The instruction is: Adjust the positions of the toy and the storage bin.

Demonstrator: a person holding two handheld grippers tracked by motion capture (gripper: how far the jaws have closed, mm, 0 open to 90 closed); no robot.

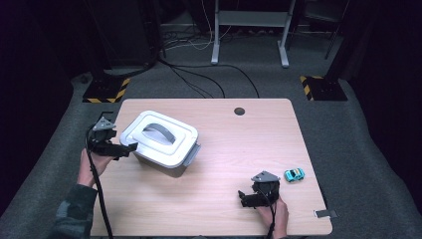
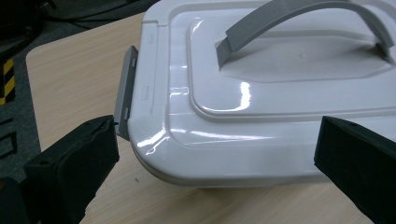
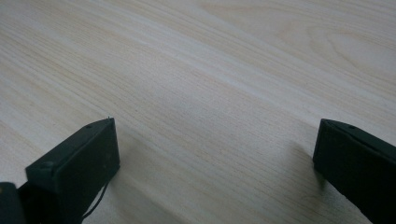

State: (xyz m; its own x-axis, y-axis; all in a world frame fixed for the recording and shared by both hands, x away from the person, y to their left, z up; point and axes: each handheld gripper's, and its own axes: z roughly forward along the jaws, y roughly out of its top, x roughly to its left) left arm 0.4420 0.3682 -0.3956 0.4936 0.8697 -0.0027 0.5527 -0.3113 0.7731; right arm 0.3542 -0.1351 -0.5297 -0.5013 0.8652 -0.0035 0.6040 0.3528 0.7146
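Note:
A white lidded storage box (image 1: 159, 141) with a grey handle (image 1: 159, 132) and grey side latches stands on the left half of the wooden table (image 1: 229, 144). My left gripper (image 1: 130, 147) is open at the box's left end, its jaws spread wide before the lid's near corner (image 2: 154, 149), one jaw by the grey latch (image 2: 125, 93). My right gripper (image 1: 241, 197) rests low over bare wood near the front right, open with nothing between its jaws (image 3: 215, 154). A small turquoise toy car (image 1: 294, 175) lies just right of the right gripper.
A dark round grommet hole (image 1: 239, 111) sits near the table's far edge. A small grey tab (image 1: 326, 214) lies at the front right corner. Beyond the table are cables, yellow-black striped stand bases (image 1: 105, 92) and a white frame on grey carpet.

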